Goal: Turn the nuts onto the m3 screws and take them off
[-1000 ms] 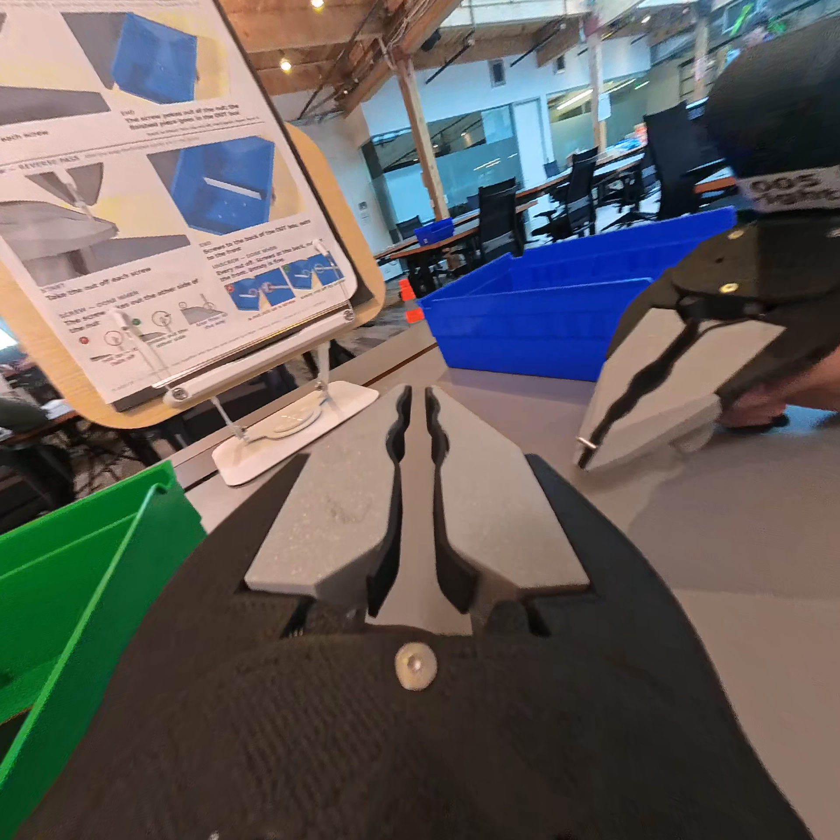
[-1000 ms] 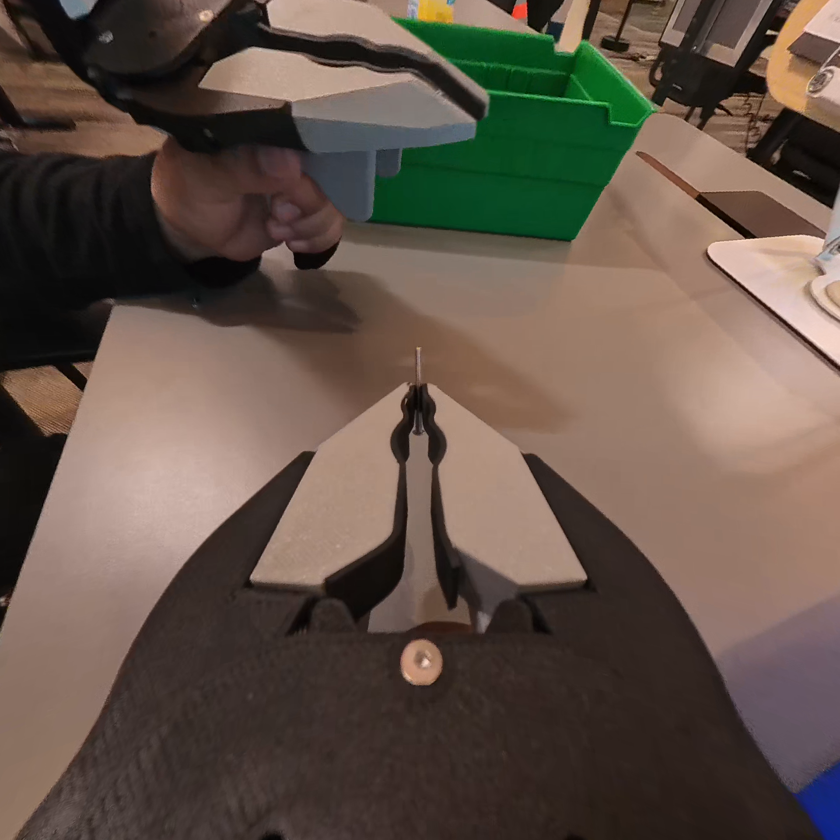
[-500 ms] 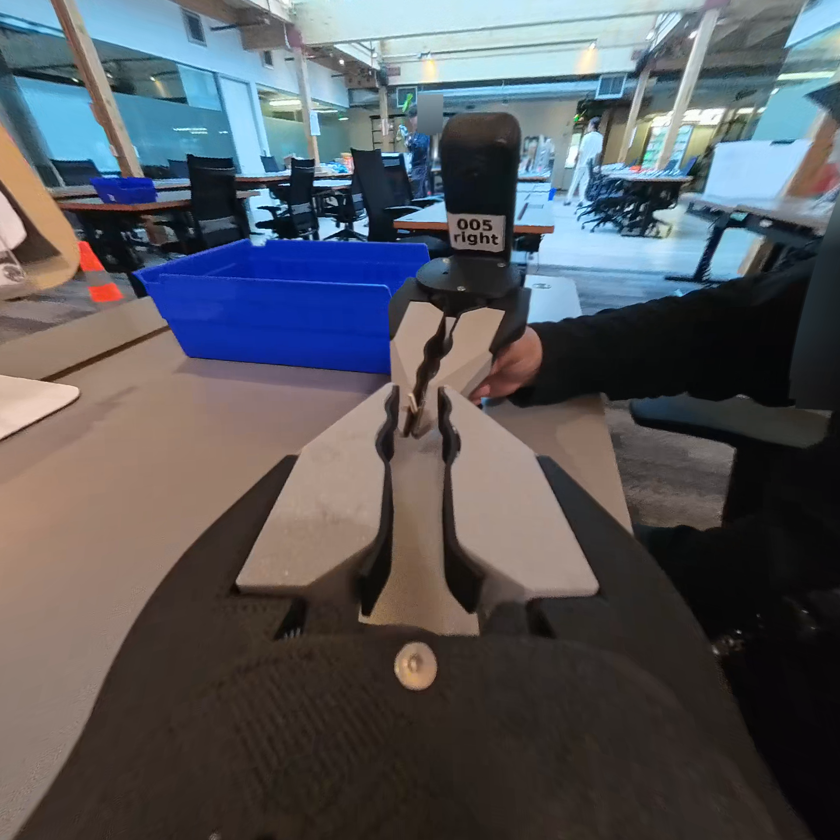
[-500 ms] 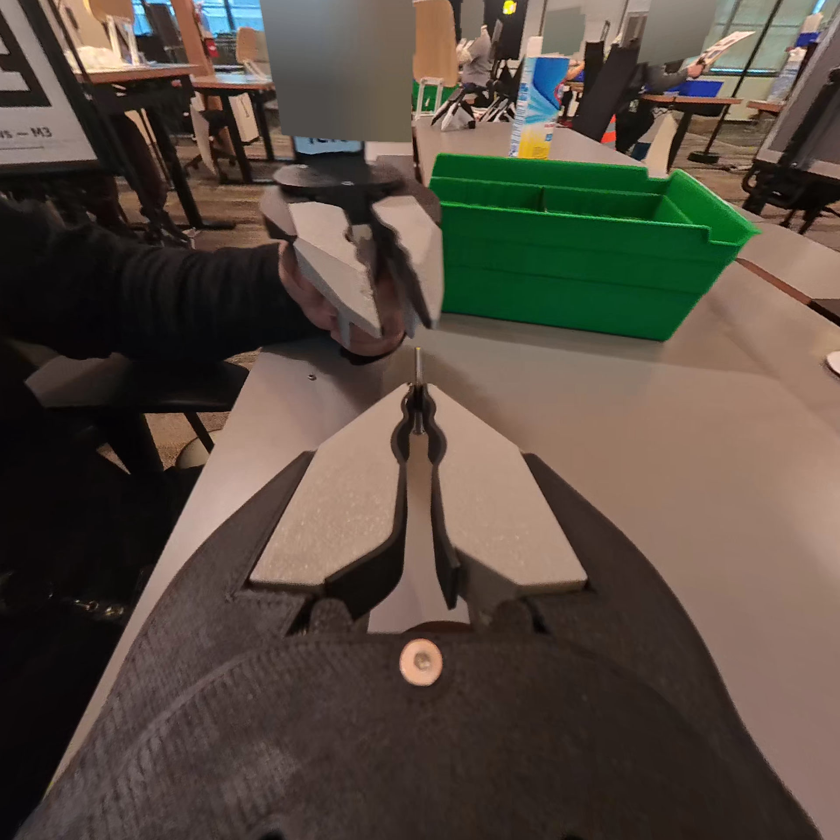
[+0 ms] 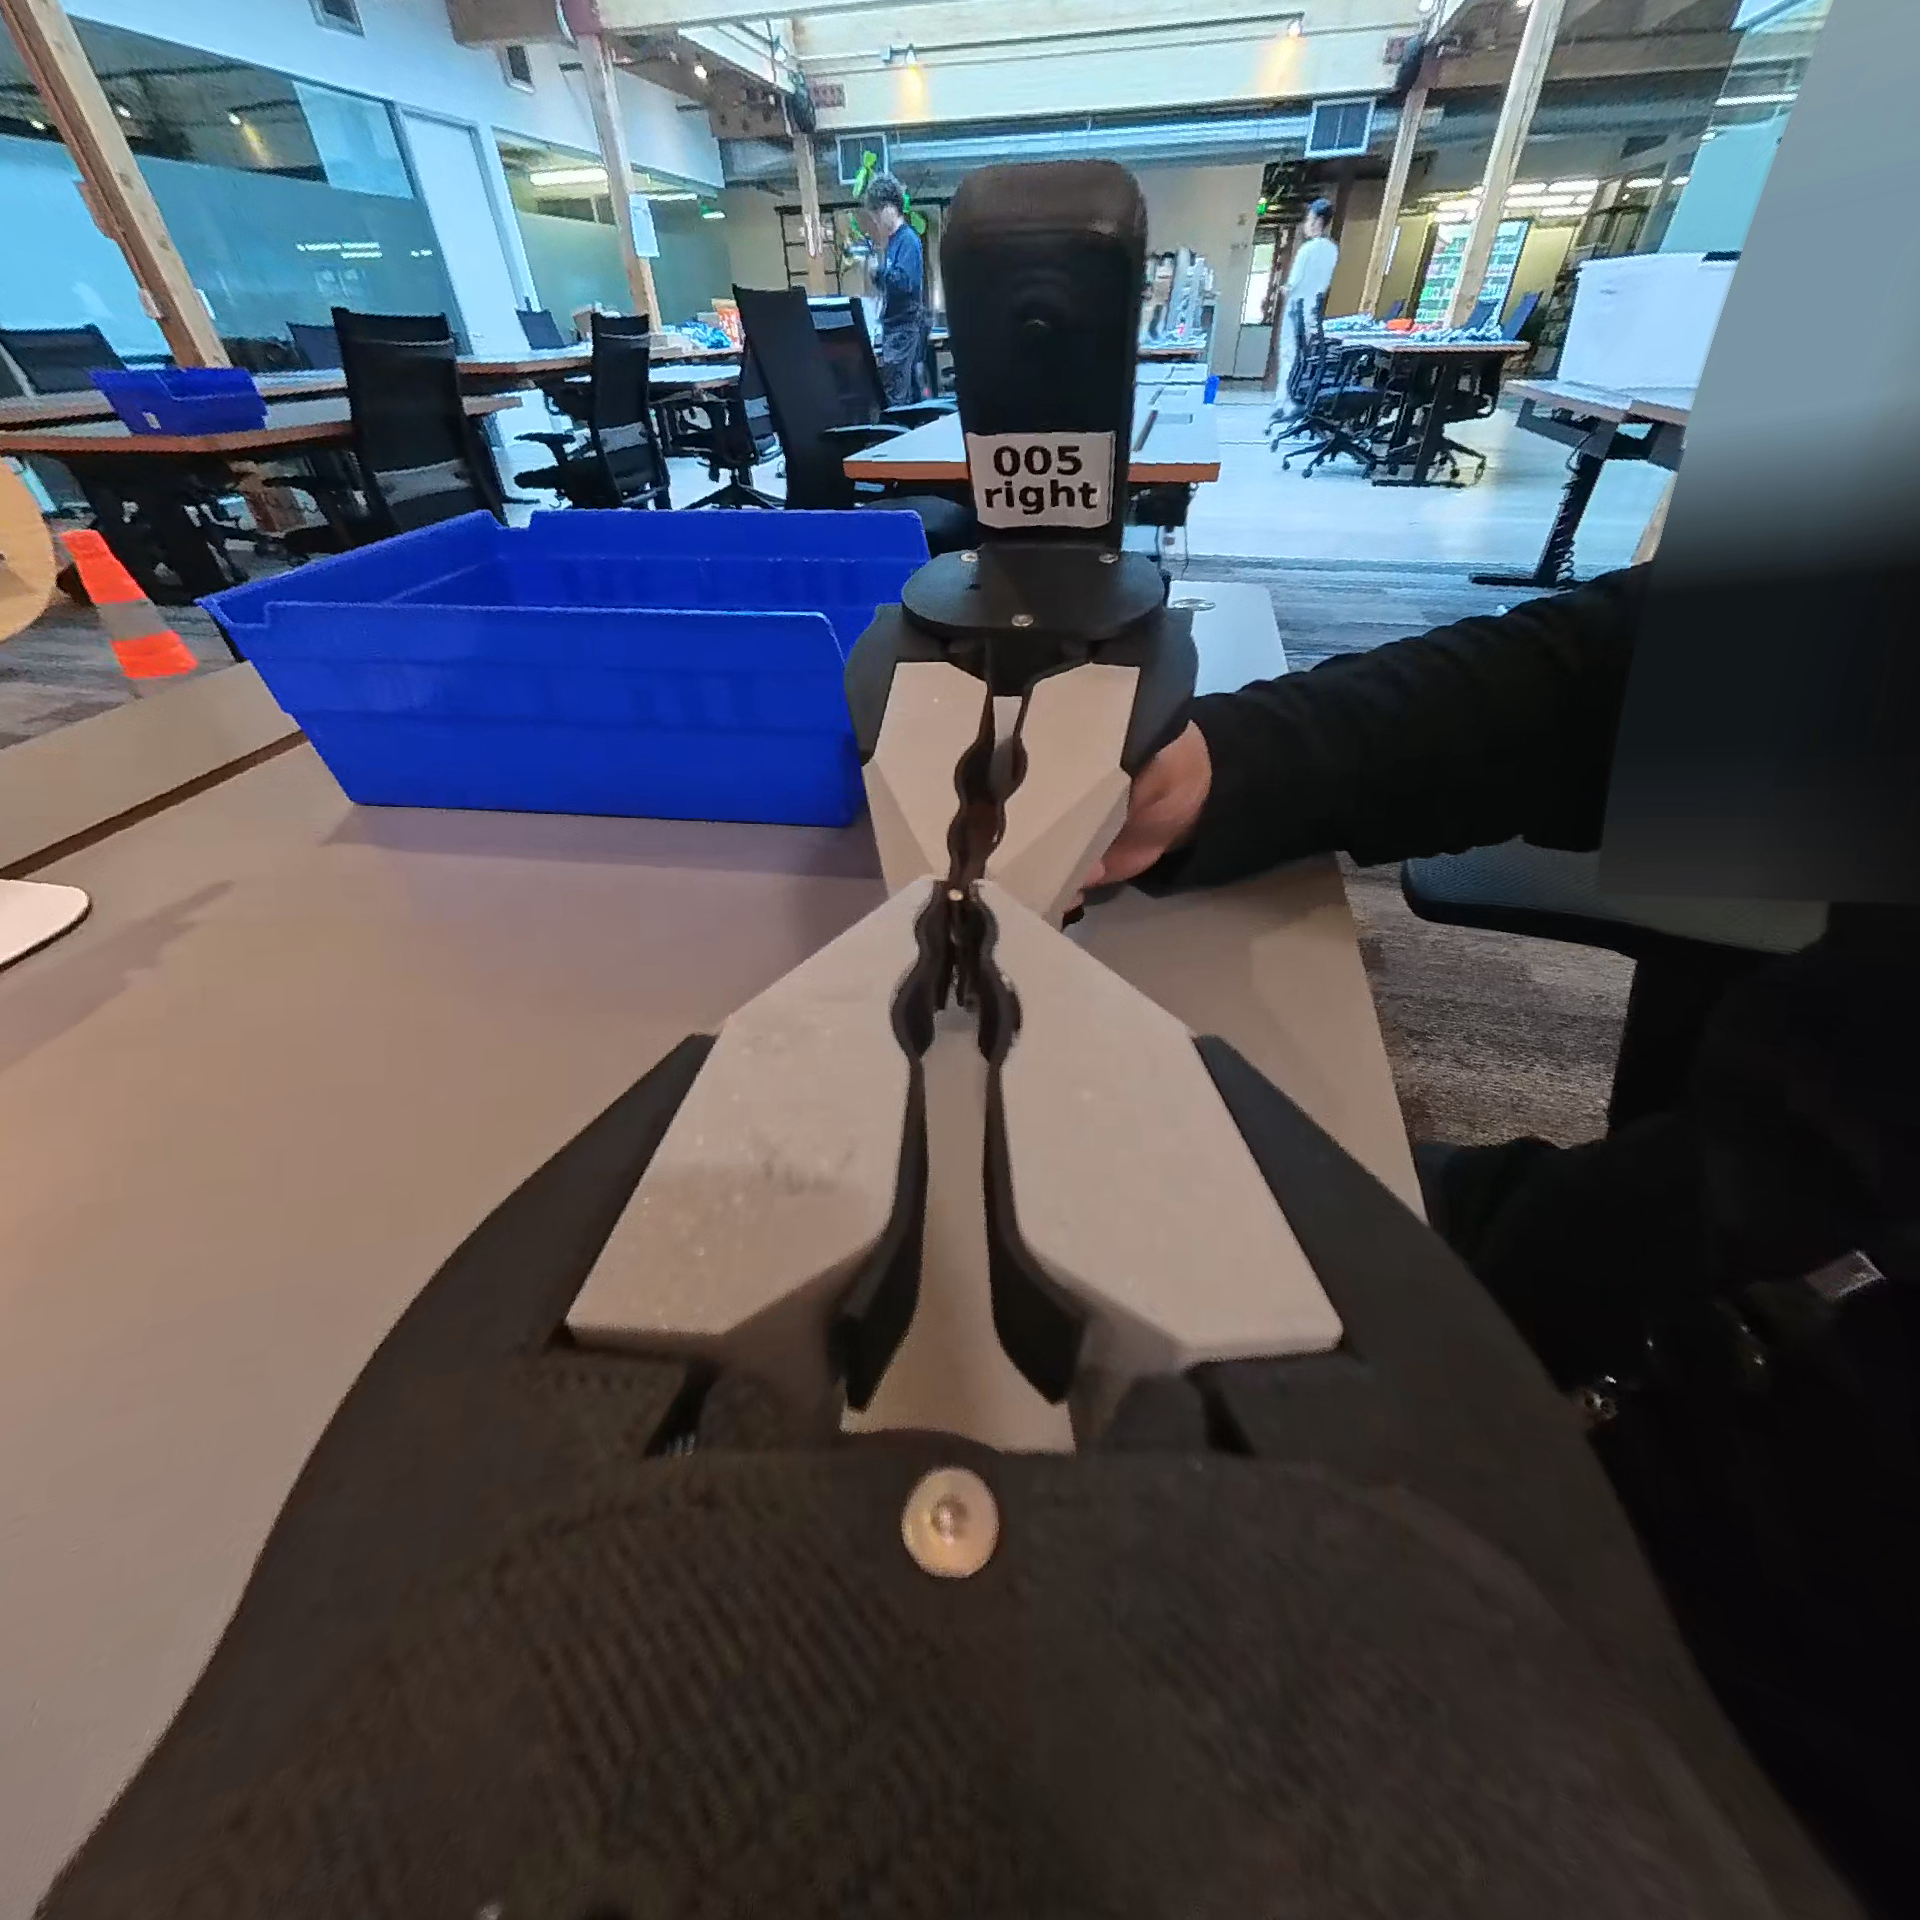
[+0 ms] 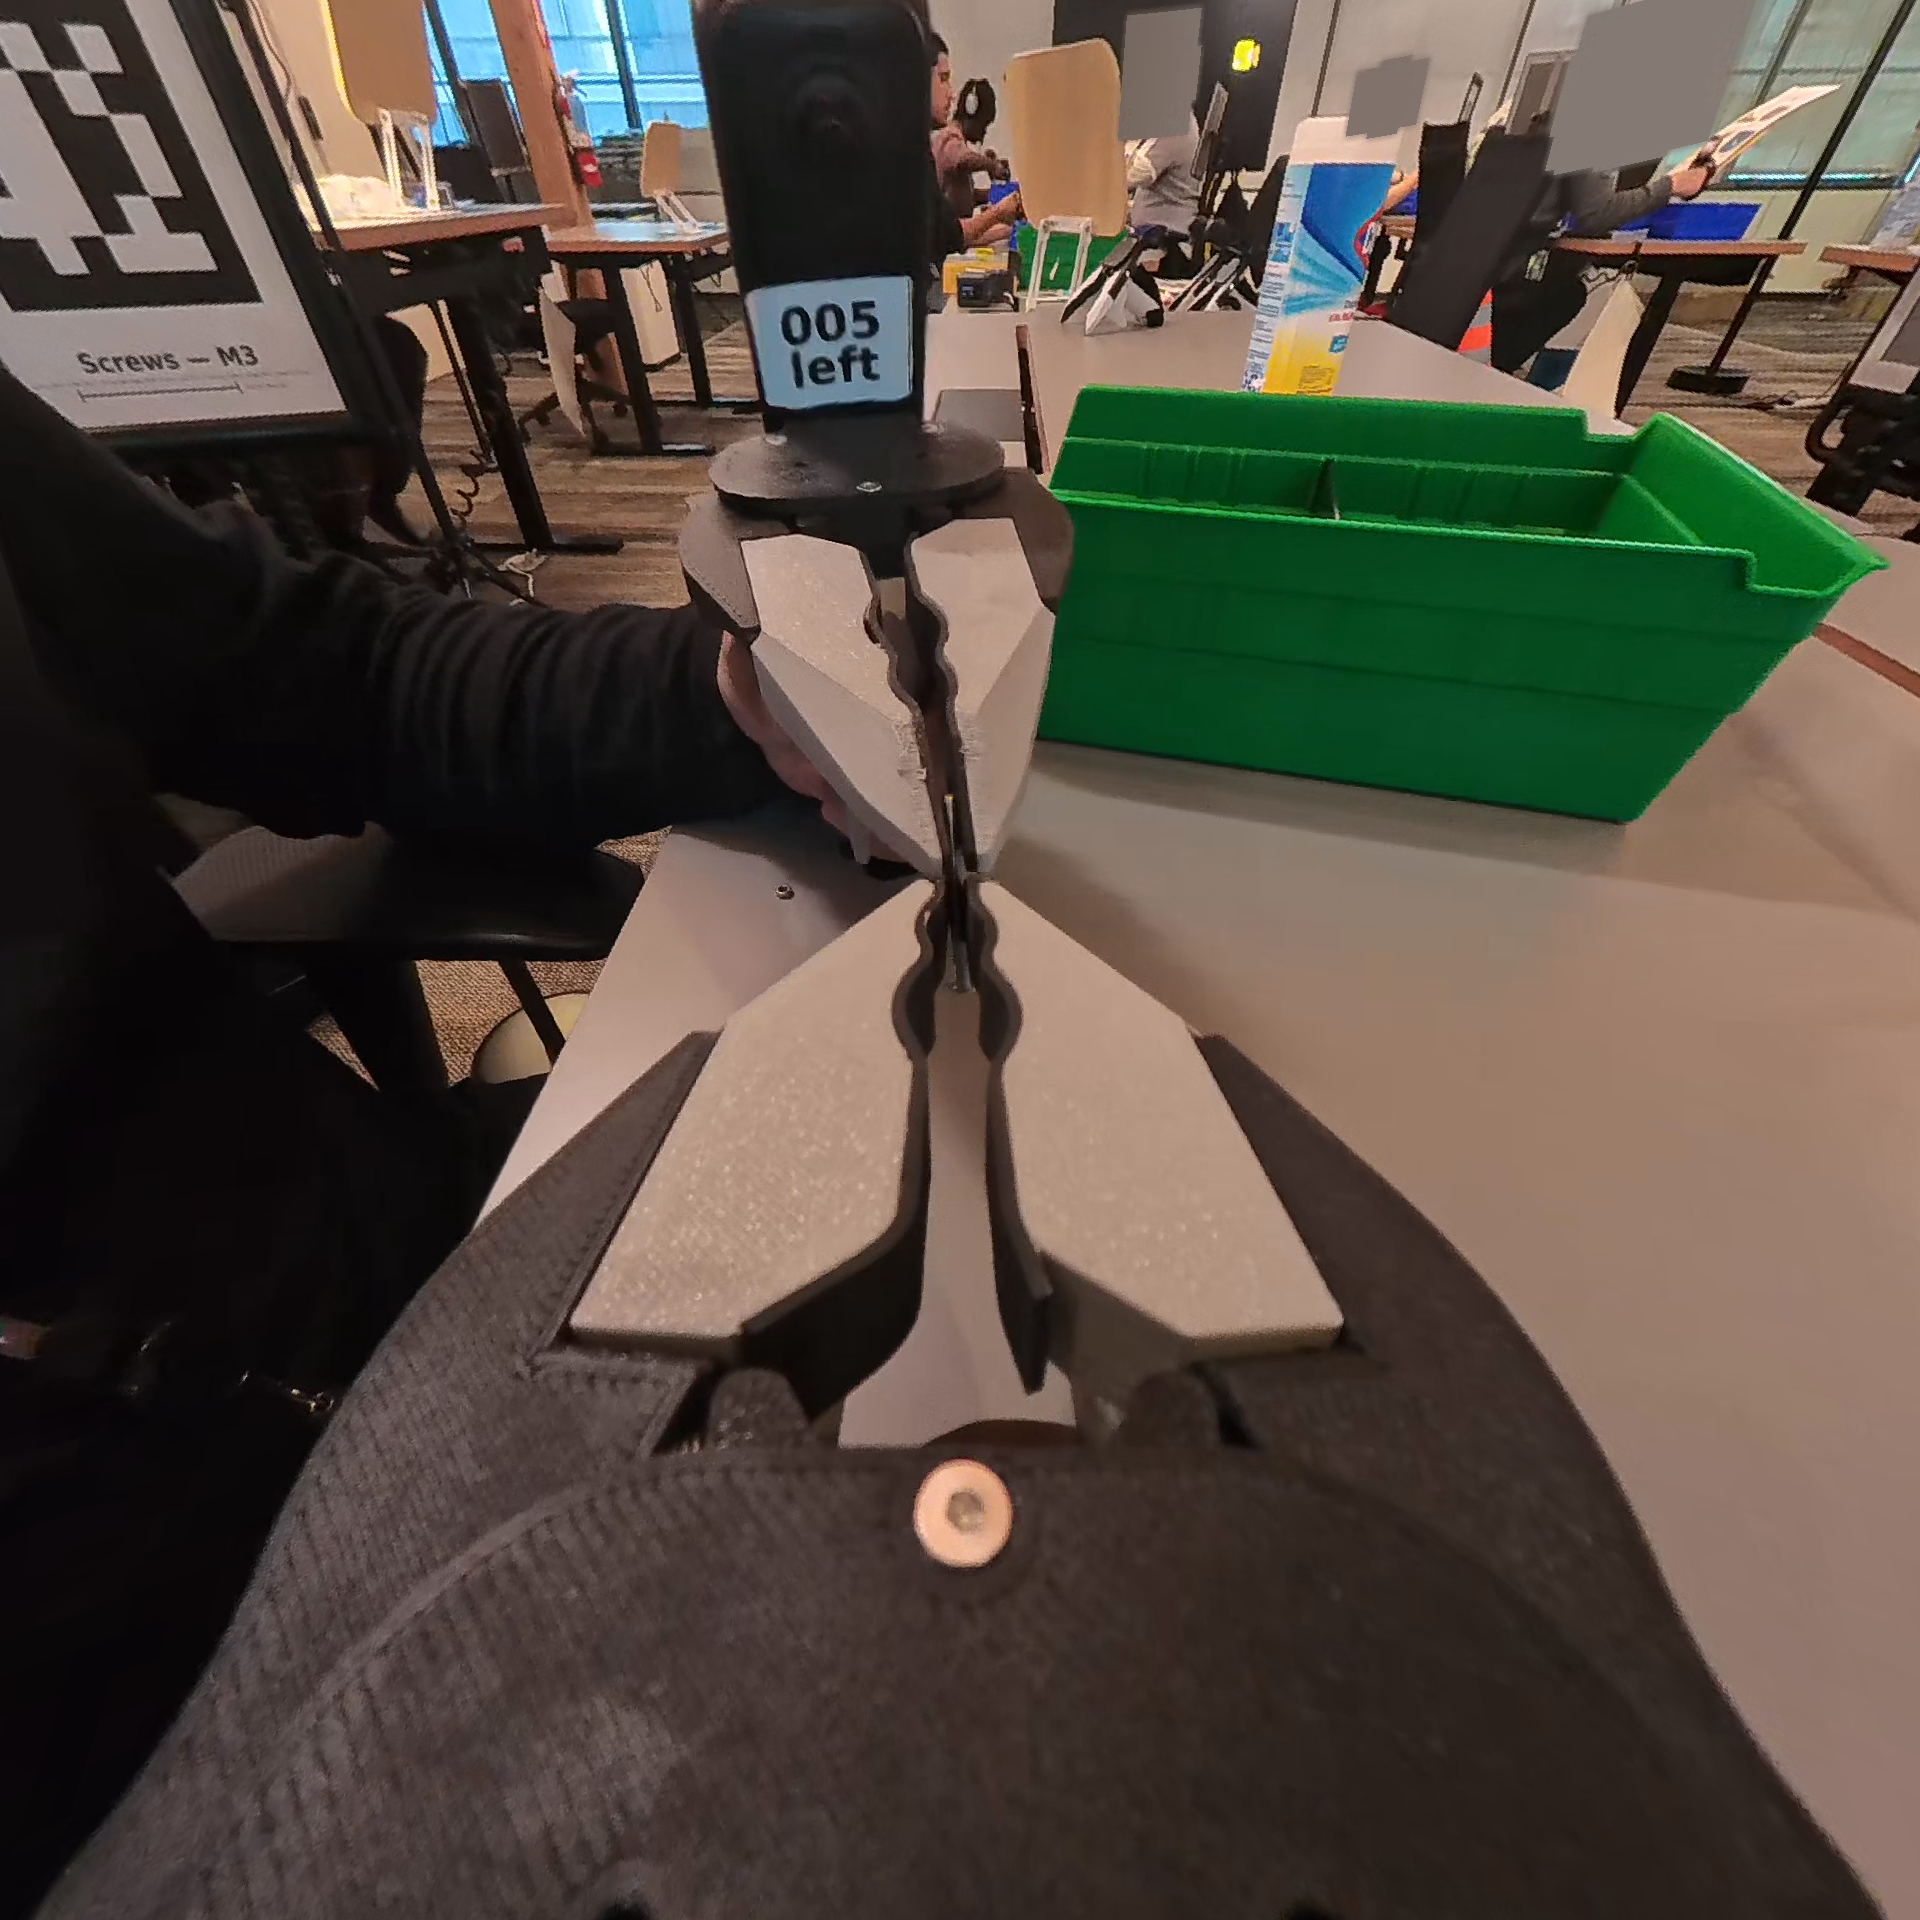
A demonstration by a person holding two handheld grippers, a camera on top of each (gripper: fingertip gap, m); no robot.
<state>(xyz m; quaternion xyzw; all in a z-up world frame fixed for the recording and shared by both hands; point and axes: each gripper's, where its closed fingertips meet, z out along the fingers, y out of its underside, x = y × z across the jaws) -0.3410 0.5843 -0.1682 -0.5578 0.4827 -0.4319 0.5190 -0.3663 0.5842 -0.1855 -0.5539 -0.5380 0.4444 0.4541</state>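
My two grippers meet tip to tip above the grey table. My right gripper is shut on a thin M3 screw whose shaft points forward out of its tips. My left gripper is closed onto the free end of that screw. In the right wrist view the left gripper faces me, and the shaft runs in between its fingers. In the left wrist view the right gripper faces me. Whether a nut sits on the screw is hidden by the fingers.
A blue bin stands on the table behind the right gripper. A green bin stands behind the left gripper, with a spray can beyond it. A small dark round thing lies near the table's edge. Black sleeves reach in from the side. My two grippers' fingertips are within a few centimetres of each other.
My left gripper swung round to face the right one, moved in and closed from partly open onto the screw's end. The right gripper kept hold of the screw throughout.
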